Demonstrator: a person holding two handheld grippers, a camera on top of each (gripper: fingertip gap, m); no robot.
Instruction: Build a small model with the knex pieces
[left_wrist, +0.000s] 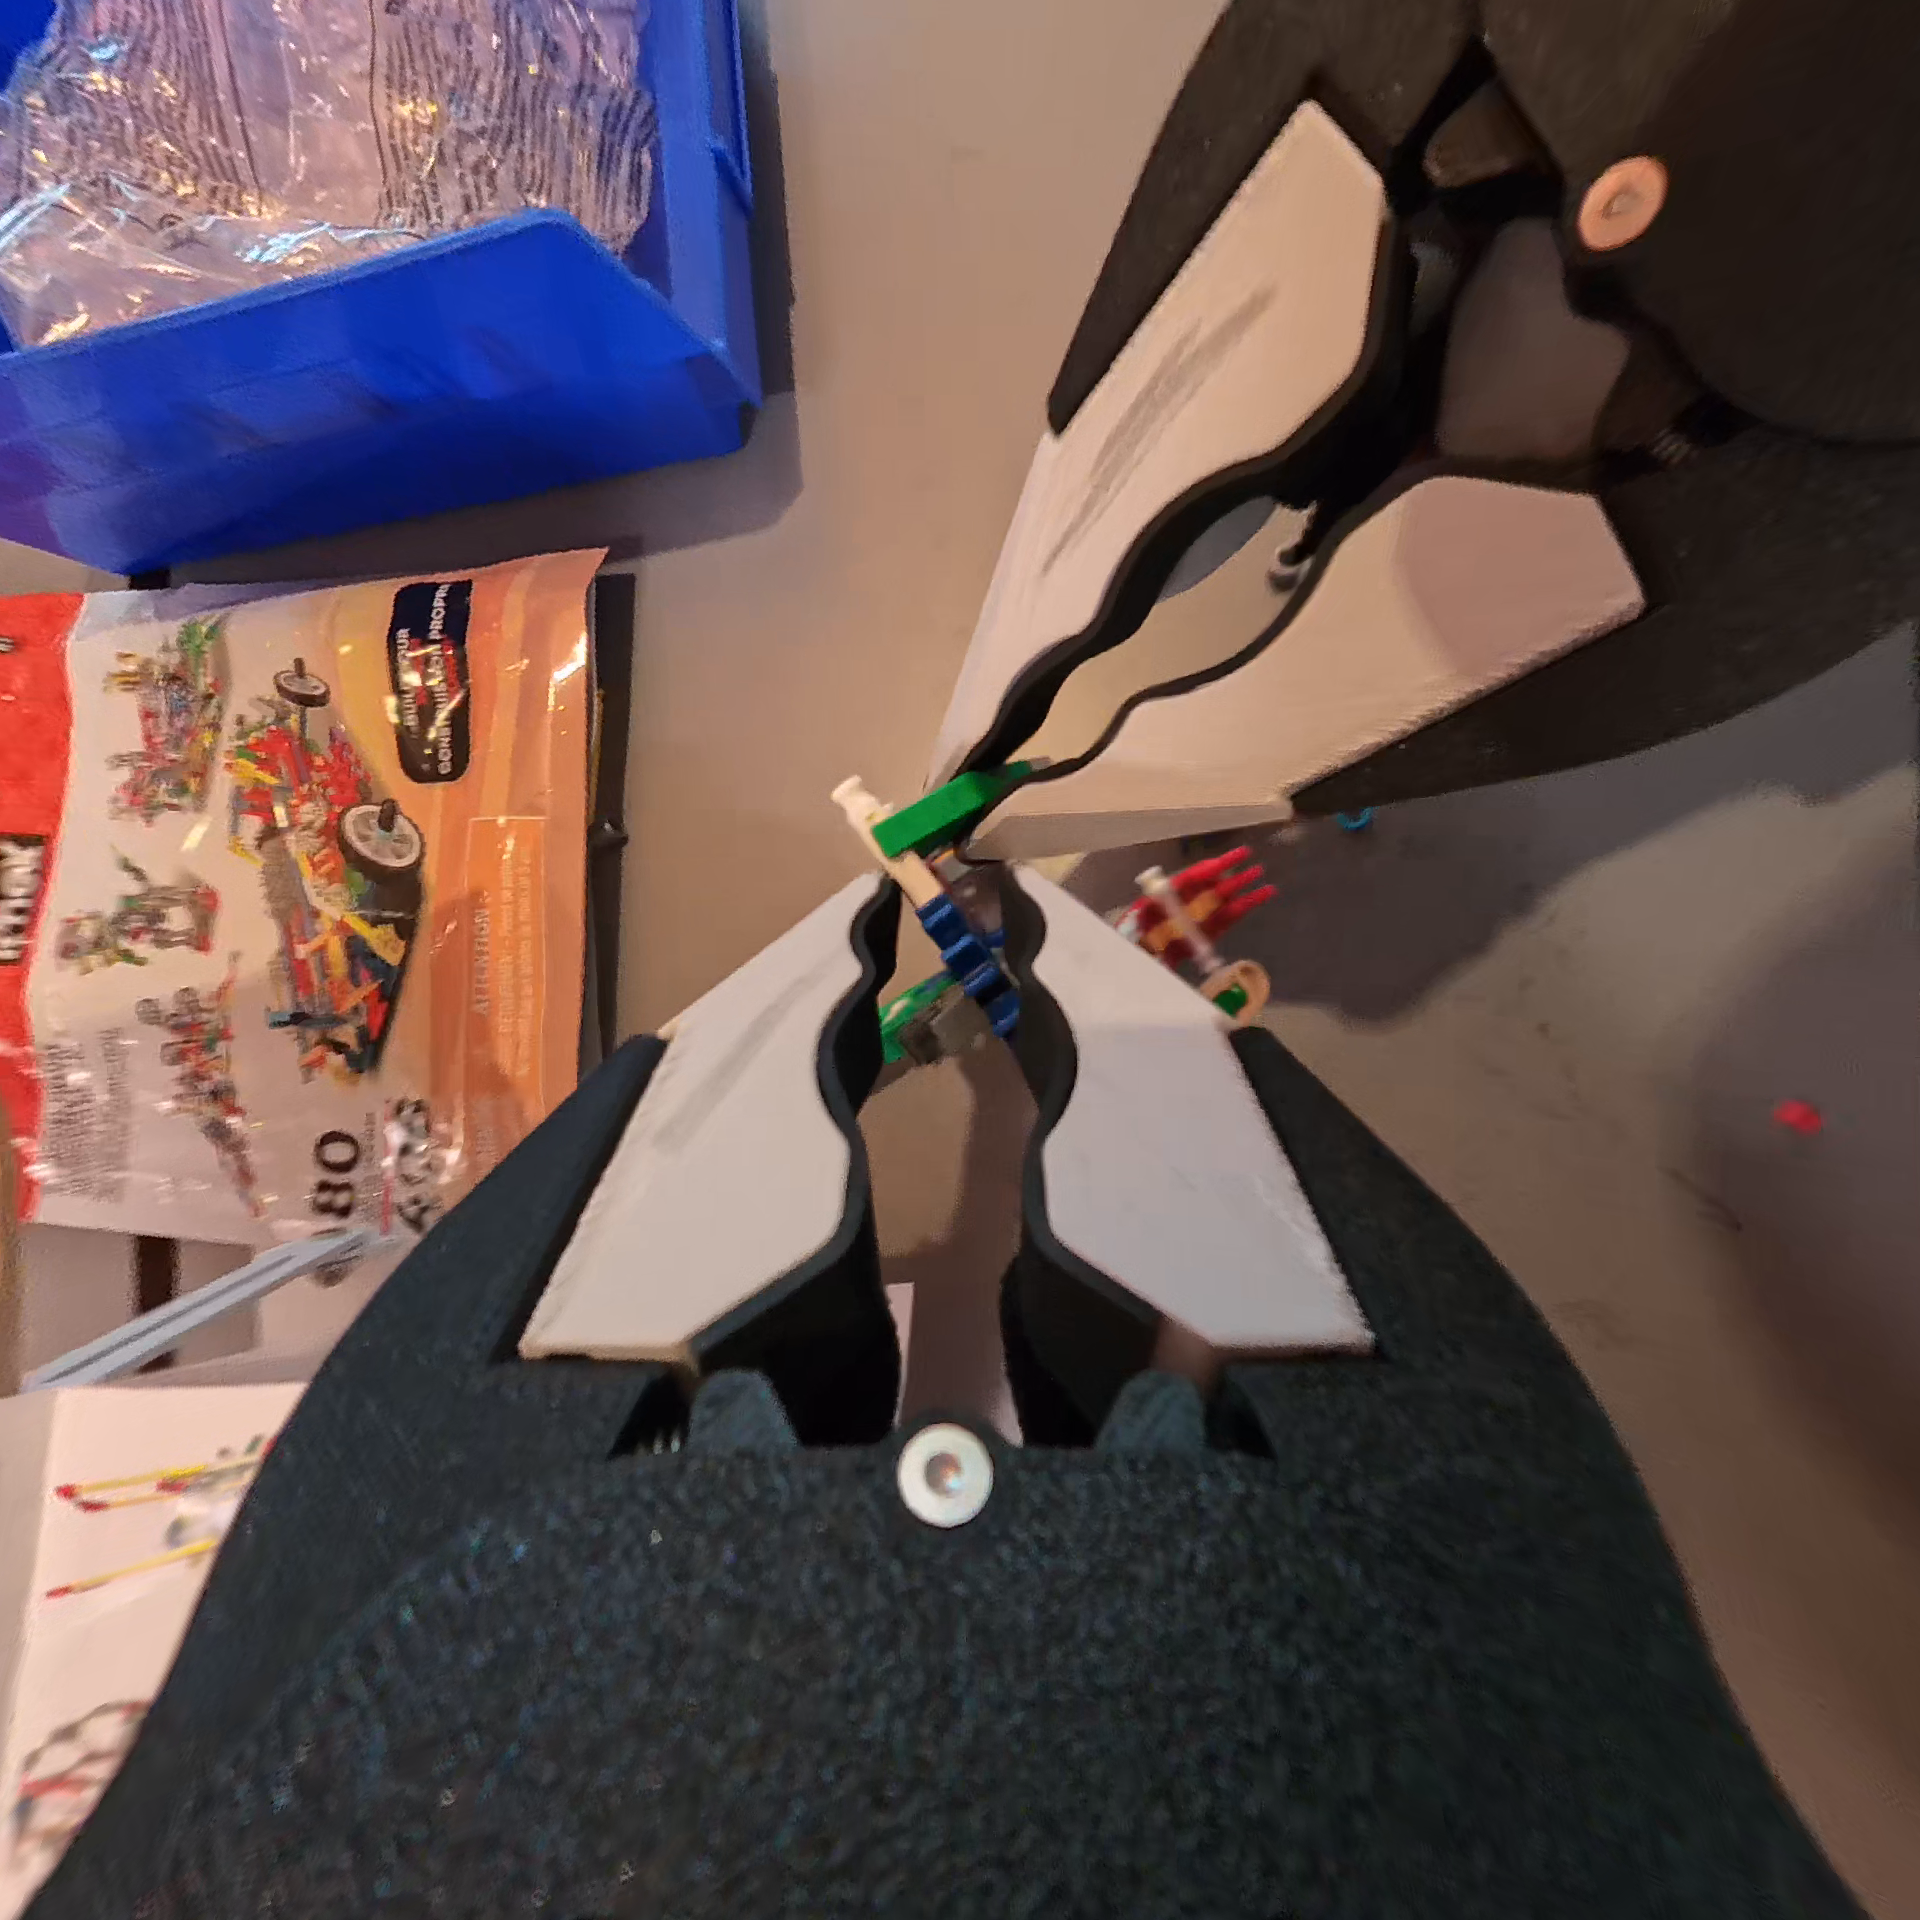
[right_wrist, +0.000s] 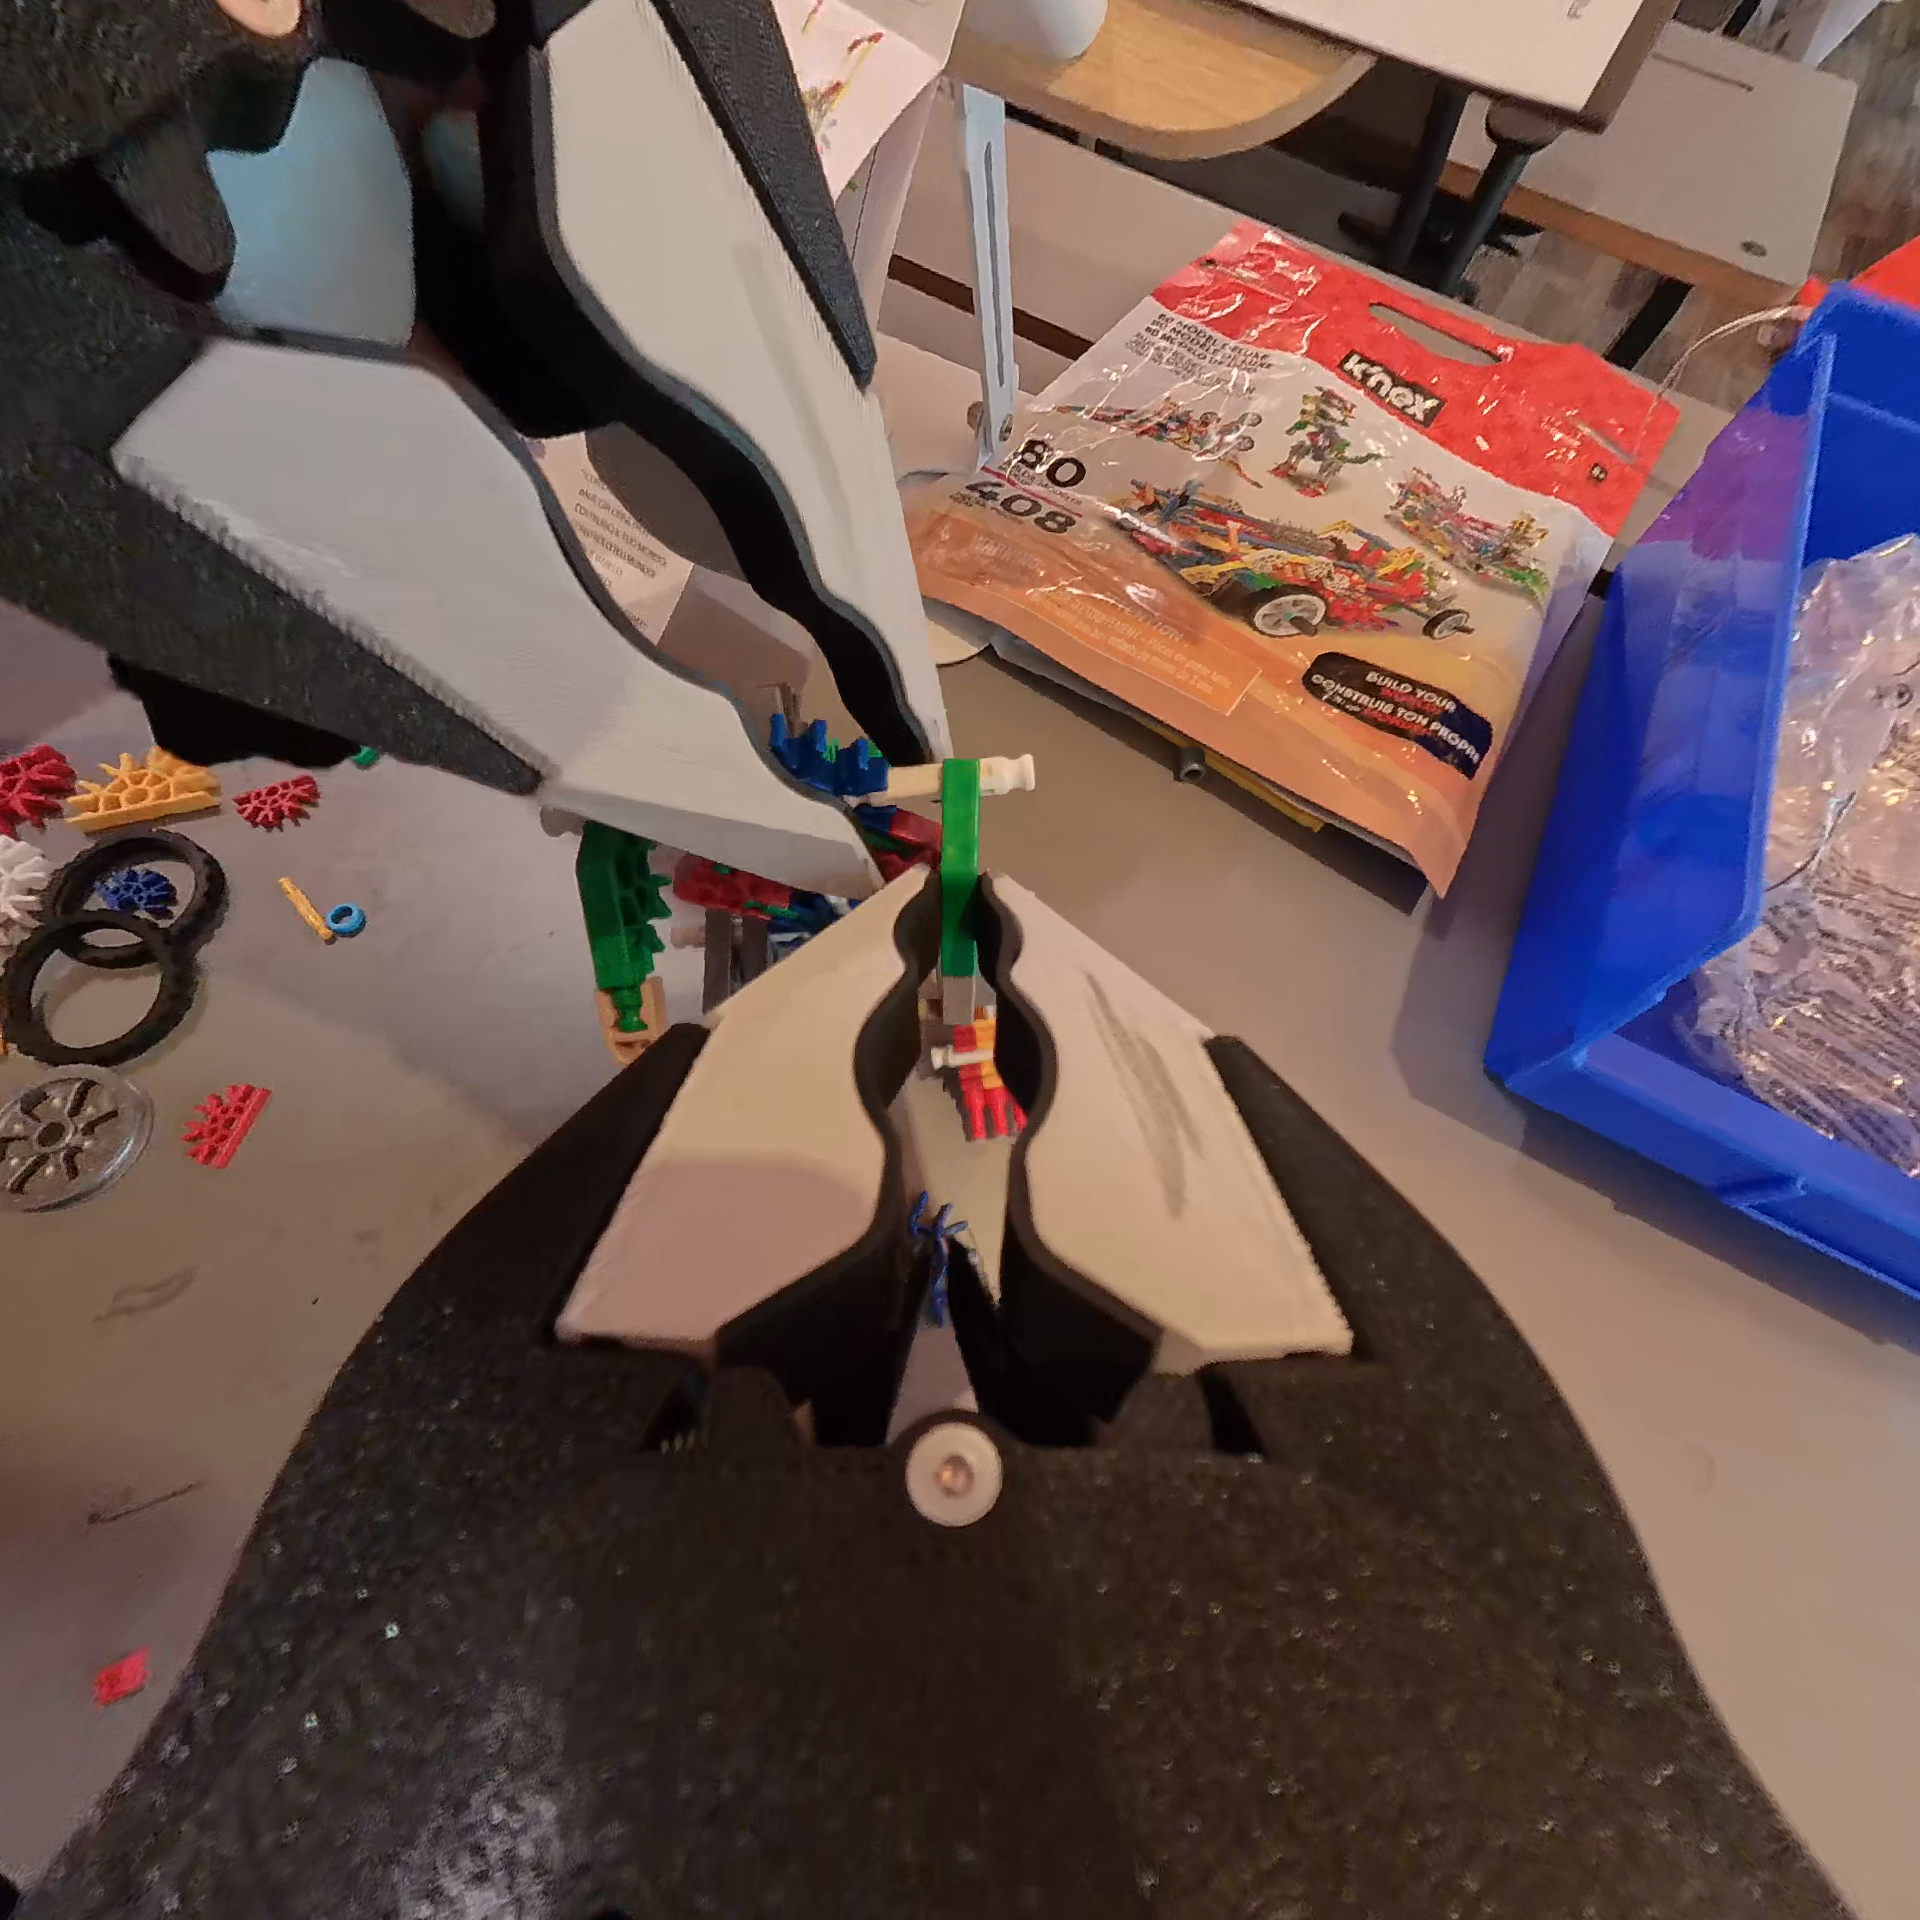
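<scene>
Our right gripper (right_wrist: 951, 894) pinches a flat green plastic connector (right_wrist: 958, 831) clipped on a white plastic rod (right_wrist: 961, 777). Our left gripper (left_wrist: 951, 883) closes narrowly around the blue toothed connector (left_wrist: 961, 951), above the grey tabletop (left_wrist: 1558, 1143).

Grey, scuffed surface (right_wrist: 1299, 1091) under warm indoor light; beyond its far edge, a light wooden round tabletop (right_wrist: 1164, 73) and a second desk (right_wrist: 1558, 62) on dark metal legs (right_wrist: 1439, 156), both partly cropped by the frame
</scene>
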